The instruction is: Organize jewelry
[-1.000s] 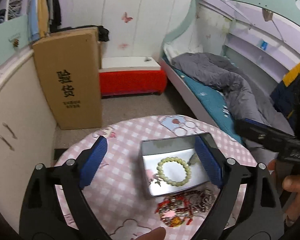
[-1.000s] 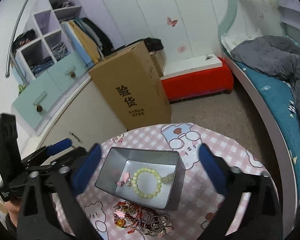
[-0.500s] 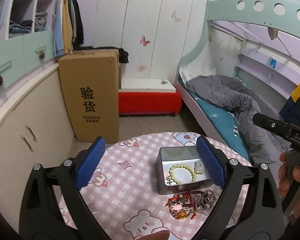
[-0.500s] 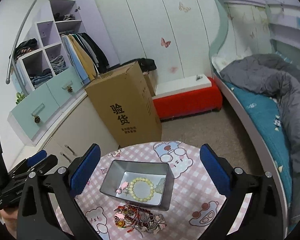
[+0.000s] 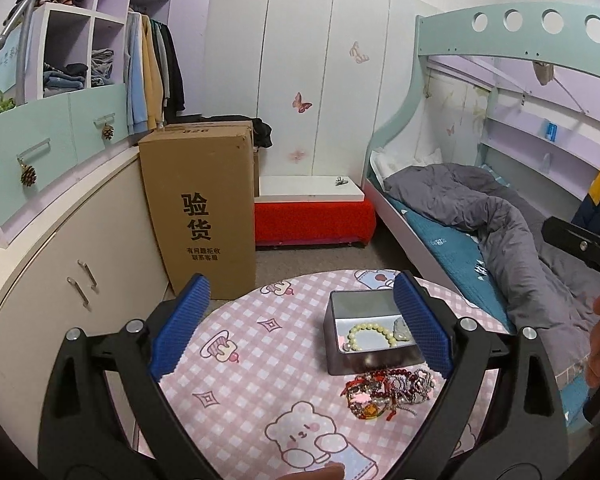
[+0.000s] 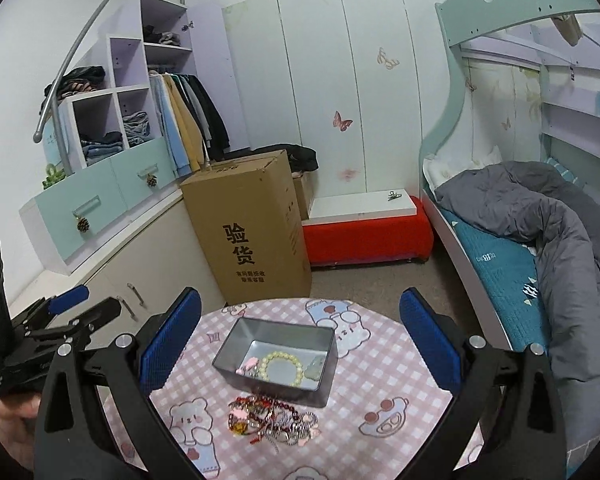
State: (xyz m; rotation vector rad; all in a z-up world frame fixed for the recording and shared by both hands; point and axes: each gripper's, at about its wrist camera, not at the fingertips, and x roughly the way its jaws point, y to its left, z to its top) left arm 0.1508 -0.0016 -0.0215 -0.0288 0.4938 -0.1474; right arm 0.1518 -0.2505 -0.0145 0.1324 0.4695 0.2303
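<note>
Both grippers have pulled back and up since a second ago: the tin and table now sit smaller and lower in both views, more of the room shows. Round table [image 5: 240, 364] with its pink check cloth carries everything. Metal tin [image 6: 320, 384] sits open on it, already holding a pale green bead bracelet [image 6: 281, 368], a small pink charm [image 6: 247, 363] and a greyish piece I can't identify. Jewelry pile [image 6: 272, 420] lies on the cloth just in front of the tin, near its front wall.

Your left gripper [image 5: 300, 328] and right gripper [image 6: 300, 340] both stand wide apart, nothing between the pads, well above the table.

Handling, my read: the pile is light, limp and tangled, chains and red beads will drag neighbours along. Pinch one strand at the pile's edge, lift slowly.

Hard to make out: how many pieces are in the pile, and which strands are knotted. Left finger hides the tin's right end in the left view
</note>
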